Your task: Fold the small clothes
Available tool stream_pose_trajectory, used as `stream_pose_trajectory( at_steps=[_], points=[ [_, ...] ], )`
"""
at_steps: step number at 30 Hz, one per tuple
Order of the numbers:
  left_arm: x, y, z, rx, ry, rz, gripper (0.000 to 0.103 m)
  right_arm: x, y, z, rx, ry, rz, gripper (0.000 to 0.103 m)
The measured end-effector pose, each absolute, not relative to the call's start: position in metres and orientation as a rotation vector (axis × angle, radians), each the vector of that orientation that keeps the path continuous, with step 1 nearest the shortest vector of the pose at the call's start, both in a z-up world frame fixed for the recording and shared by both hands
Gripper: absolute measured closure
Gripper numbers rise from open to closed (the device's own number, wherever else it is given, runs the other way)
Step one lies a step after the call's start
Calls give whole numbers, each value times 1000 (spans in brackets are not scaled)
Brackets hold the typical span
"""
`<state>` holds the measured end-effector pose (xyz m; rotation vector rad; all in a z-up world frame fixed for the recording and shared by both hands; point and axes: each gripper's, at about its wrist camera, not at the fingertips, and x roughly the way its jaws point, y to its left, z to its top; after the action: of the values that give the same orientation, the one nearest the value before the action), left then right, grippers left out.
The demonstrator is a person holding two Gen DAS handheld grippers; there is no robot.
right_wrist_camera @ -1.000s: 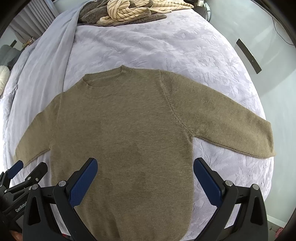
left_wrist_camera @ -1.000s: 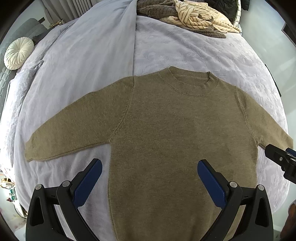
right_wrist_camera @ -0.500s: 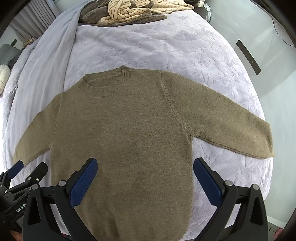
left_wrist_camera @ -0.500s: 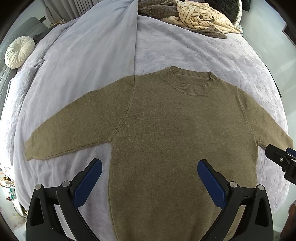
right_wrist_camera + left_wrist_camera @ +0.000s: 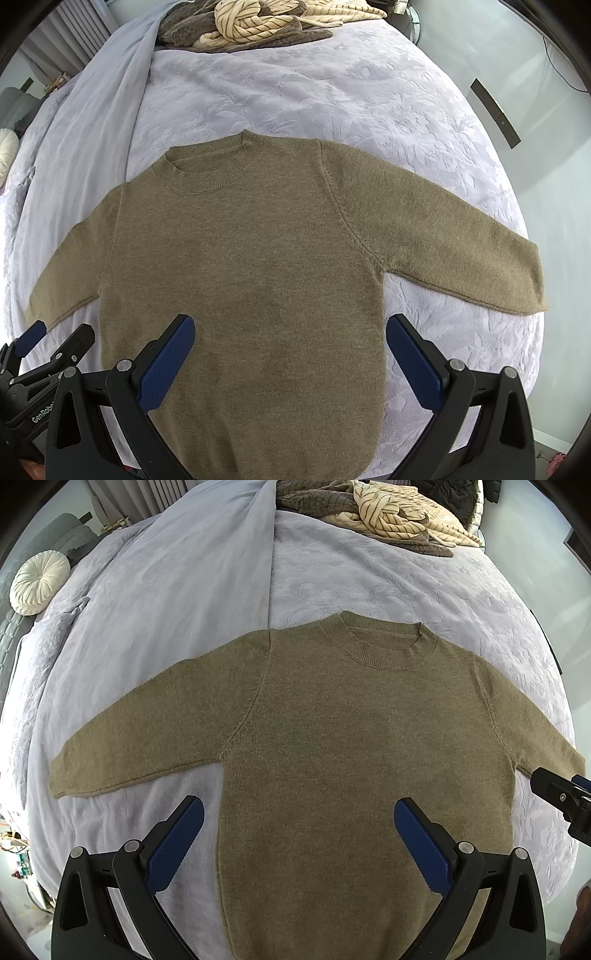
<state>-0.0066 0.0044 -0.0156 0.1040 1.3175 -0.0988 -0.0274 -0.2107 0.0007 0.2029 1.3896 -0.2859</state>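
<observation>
Surface: a bed (image 5: 369, 590) under a pale lilac embossed cover, a smoother sheet (image 5: 177, 602) over its left part.
Far end: a heap of striped cream and grey knitwear (image 5: 258, 22); a round cream cushion (image 5: 38, 583) off to the left.
Sweater: the olive sweater (image 5: 351, 738) lies flat, front up, neckline away from the cameras, both sleeves spread outwards.
Left gripper: the left gripper (image 5: 299, 843) hangs above the lower left hem, jaws wide apart, empty.
Right gripper: the right gripper (image 5: 290, 360) likewise apart, empty, above the lower right body.
Change: almost none over the last second; both views barely drift.
Meaning: folding probably has not begun; a sleeve looks like the likely first grasp.
</observation>
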Motion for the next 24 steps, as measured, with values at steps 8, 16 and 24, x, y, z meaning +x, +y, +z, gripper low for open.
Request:
stream_pose_trajectory(
  at_steps=[8, 16, 24],
  points=[
    [-8, 7, -16, 97, 1319, -97, 0, -28, -211, -1, 194, 1398, -288, 0],
    [-6, 11, -20, 83, 1329, -95, 0, -27, -207, -6, 183, 1410, -299, 0],
    [-6, 15, -26, 66, 1338, -98, 0, -29, -200, -8, 173, 1416, -300, 0]
  ],
)
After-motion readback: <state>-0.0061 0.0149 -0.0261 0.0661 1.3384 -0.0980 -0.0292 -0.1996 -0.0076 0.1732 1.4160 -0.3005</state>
